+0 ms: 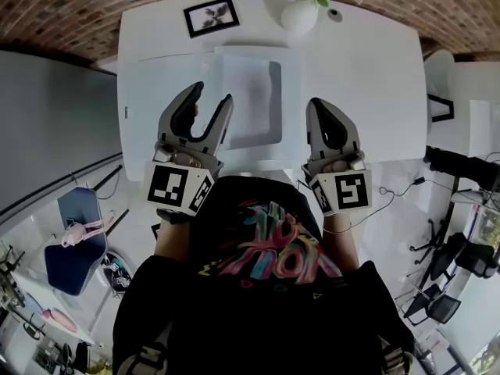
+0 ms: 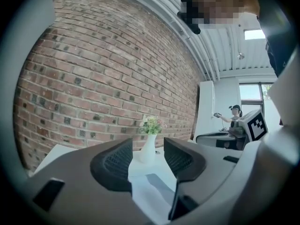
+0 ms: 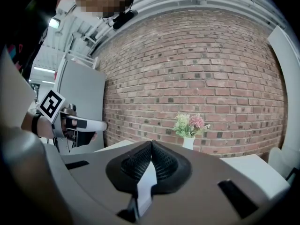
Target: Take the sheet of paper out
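**Sheet flat on the desk, left gripper released**

The white rectangular sheet of paper (image 1: 250, 92) lies flat in the middle of the white desk (image 1: 367, 69), its long sides running away from the person. A grey band runs down its right side; I cannot tell whether that is a shadow or a cover.

The left gripper (image 1: 213, 94) hangs over the sheet's left edge with its jaws spread apart and nothing between the ribbed black pads. In the left gripper view the sheet (image 2: 152, 191) shows through the gap, below and ahead of that gripper (image 2: 148, 146).

The right gripper (image 1: 315, 102) sits just beside the sheet's right edge. In the right gripper view its jaws (image 3: 151, 144) are clenched with the tips meeting. A white sliver shows lower down between the pads, and I cannot tell whether it is paper or the desk beneath.

At the desk's far edge stand a white round vase of pink and cream flowers (image 1: 299, 14) and a black-framed picture (image 1: 211, 16). Behind them rises a red brick wall (image 1: 78, 6).
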`<state>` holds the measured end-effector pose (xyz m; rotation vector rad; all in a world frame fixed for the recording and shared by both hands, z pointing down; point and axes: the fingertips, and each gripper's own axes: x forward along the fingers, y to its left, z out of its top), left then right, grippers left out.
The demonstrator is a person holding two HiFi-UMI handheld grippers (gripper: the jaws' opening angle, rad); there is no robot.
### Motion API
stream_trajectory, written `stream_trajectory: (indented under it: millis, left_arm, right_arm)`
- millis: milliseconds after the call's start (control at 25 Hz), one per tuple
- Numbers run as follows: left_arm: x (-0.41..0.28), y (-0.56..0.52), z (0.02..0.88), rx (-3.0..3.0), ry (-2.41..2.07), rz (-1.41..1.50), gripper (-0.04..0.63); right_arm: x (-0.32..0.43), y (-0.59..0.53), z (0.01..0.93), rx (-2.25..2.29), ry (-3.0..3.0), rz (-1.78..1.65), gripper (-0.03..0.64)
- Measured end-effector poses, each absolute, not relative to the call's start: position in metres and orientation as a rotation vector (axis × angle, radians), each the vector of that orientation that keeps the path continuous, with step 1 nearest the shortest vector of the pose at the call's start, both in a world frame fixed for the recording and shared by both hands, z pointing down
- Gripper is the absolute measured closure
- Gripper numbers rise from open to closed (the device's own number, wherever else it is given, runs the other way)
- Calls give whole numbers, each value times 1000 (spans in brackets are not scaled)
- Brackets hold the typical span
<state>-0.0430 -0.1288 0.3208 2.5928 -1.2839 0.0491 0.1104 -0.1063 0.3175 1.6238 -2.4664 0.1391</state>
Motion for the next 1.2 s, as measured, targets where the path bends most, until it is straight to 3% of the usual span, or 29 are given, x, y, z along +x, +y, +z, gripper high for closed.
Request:
stream_trajectory:
  millis: [1200]
  left_arm:
    - [-32, -164, 497, 2240, -925, 249, 379]
  right_arm:
    - [100, -117, 374, 1595, -2428, 330, 598]
